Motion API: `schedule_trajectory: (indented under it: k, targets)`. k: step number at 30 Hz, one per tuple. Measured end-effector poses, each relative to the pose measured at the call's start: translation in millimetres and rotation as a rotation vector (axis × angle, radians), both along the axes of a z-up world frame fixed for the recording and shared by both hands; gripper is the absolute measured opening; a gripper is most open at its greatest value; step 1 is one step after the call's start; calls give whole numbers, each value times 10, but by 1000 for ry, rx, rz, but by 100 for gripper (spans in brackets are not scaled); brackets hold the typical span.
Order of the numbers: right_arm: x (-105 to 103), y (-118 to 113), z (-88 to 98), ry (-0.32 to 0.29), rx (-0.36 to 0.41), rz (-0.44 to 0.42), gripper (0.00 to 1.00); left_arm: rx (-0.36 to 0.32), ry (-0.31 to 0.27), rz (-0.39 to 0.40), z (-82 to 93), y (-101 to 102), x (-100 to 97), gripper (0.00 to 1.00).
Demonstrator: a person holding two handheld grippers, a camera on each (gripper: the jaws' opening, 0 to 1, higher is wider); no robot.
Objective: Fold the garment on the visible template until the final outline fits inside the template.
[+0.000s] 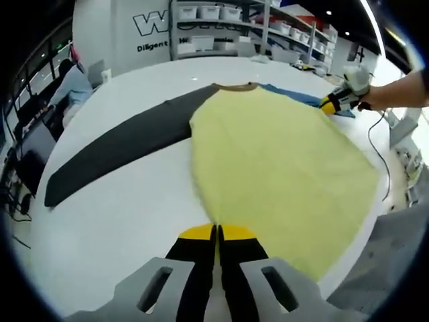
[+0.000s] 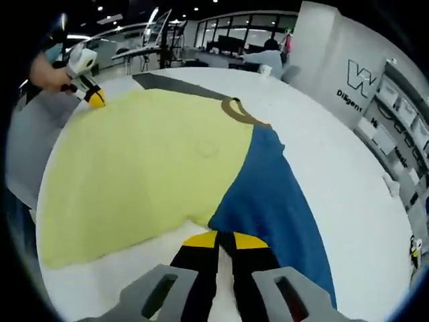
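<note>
A yellow shirt [image 1: 281, 154] lies spread flat on the white table [image 1: 120, 215]. It has a brown collar [image 1: 234, 86], a dark grey sleeve [image 1: 114, 151] stretched out to the left and a blue sleeve [image 2: 275, 194]. My left gripper [image 1: 216, 229] is shut, its yellow tips pinching the near edge of the yellow body. My right gripper [image 2: 225, 236] is shut where the yellow body [image 2: 141, 161] meets the blue sleeve. Each gripper shows in the other's view, held by a hand: the right gripper [image 1: 333, 102] at the shirt's far right, the left gripper [image 2: 94, 97] at its far left edge.
The table's rounded edge [image 1: 375, 228] runs close to the shirt on the right of the left gripper view, with grey floor beyond. Shelves with white bins [image 1: 221, 20] stand behind the table. A person sits at a desk [image 1: 67, 84] to the far left.
</note>
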State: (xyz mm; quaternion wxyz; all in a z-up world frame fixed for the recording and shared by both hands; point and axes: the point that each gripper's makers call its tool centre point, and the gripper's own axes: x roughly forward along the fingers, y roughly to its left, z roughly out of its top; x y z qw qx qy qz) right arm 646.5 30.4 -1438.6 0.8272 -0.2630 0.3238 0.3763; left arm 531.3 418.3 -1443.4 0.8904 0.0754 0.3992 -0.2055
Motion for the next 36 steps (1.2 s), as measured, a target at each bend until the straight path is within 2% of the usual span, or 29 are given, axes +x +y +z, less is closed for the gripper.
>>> schedule_trajectory:
  k: [1,3,6,9,10,13,14,15,16,17,20,22,25,27,30,33,35,36]
  targets:
    - [-5,104,95,-13,82,-18,3,-8,1,-6,0,-17,-12,2]
    - [-130,206,137,-19,66,40,1,-9,-1,-15,1,-26,-35,2]
    - [-320,392,151,-7,100,78,3,-11,0,-12,1,-22,-45,2]
    - [-523,545,96,4,99,124,4,-12,2,-12,-1,-30,-53,2]
    - [-637,627,81,10,98,172,3,-13,4,-13,-2,-33,-58,2]
    - [-809,577,-105,46,23,206,5,-13,6,-15,-2,-38,-71,2]
    - [-740,661,-15,8,137,164,3,-13,7,-14,-2,-36,-71,2]
    - [-795,581,-65,53,105,162,3,-12,7,-14,-2,-35,-70,2]
    - [-761,491,-47,54,122,110,6,-14,10,-12,-1,-35,-75,2]
    - [-745,468,-45,55,123,108,8,-14,11,-11,0,-33,-78,2]
    - [-712,351,-55,107,186,34,8,-21,16,-12,-3,-37,-92,2]
    - [-690,320,-31,112,177,28,6,-22,24,-18,-3,-48,-113,2]
    - [-727,309,-1,130,165,23,14,-11,20,-23,-3,-32,-124,3]
    - [-737,367,105,115,222,4,16,-6,19,-16,8,-4,-137,3]
    - [-905,503,170,91,224,64,15,-18,5,-9,66,13,-158,7]
    - [-1126,645,158,79,194,137,16,-41,-40,-32,161,-27,-154,22]
    - [-1282,760,168,93,233,148,17,-47,-87,-70,243,-78,-142,21]
    - [-1346,783,148,94,224,159,19,-66,-101,-99,277,-141,-160,19]
